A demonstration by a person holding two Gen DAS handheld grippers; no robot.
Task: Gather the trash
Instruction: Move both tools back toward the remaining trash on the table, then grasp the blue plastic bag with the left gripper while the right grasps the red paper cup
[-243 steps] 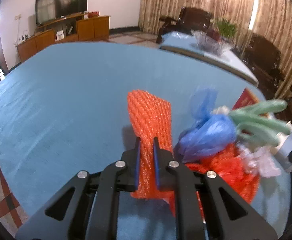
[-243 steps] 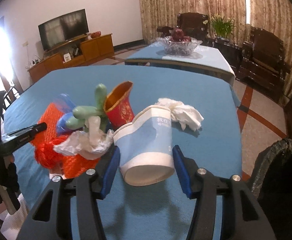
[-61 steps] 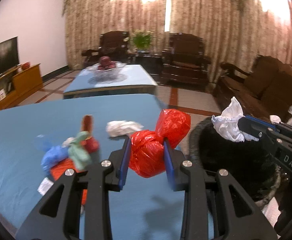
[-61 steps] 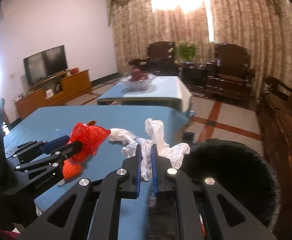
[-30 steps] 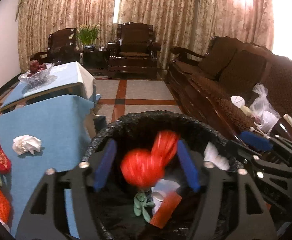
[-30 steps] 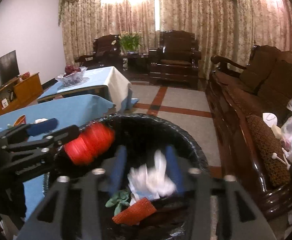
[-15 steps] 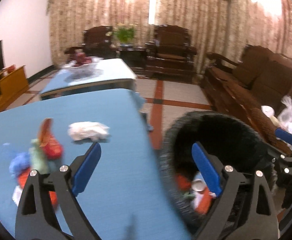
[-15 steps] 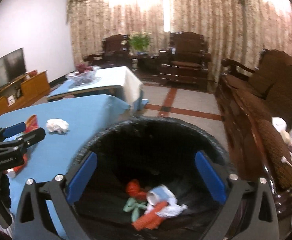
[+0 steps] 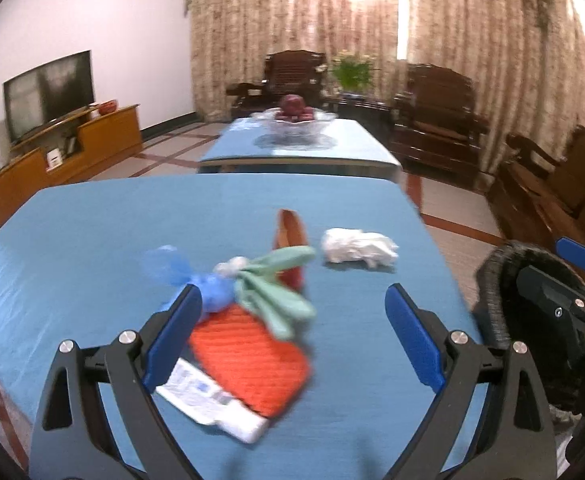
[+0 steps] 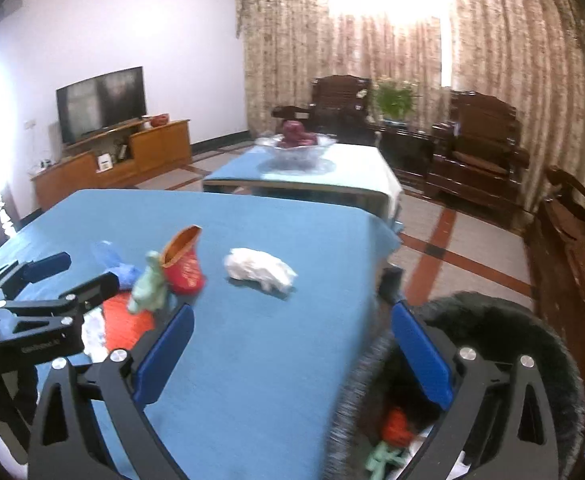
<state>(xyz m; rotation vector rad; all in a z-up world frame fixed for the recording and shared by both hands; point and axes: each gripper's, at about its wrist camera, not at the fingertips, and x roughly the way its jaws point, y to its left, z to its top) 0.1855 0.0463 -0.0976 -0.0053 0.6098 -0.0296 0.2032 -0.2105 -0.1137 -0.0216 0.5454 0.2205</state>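
Trash lies in a pile on the blue table: an orange foam net, a blue plastic bag, a green balloon-like piece, a red paper cup and a white wrapper. A crumpled white tissue lies apart, to the right of the cup. My left gripper is open and empty just above the pile. My right gripper is open and empty over the table edge and the rim of the black bin, which holds red and green trash.
A second table with a glass fruit bowl stands behind. A TV cabinet is at the left wall, and dark wooden armchairs are at the back right. The bin stands off the table's right corner.
Both grippers let a red bag and a tissue fall into the bin, opened wide, and swung left from over the bin back to the table.
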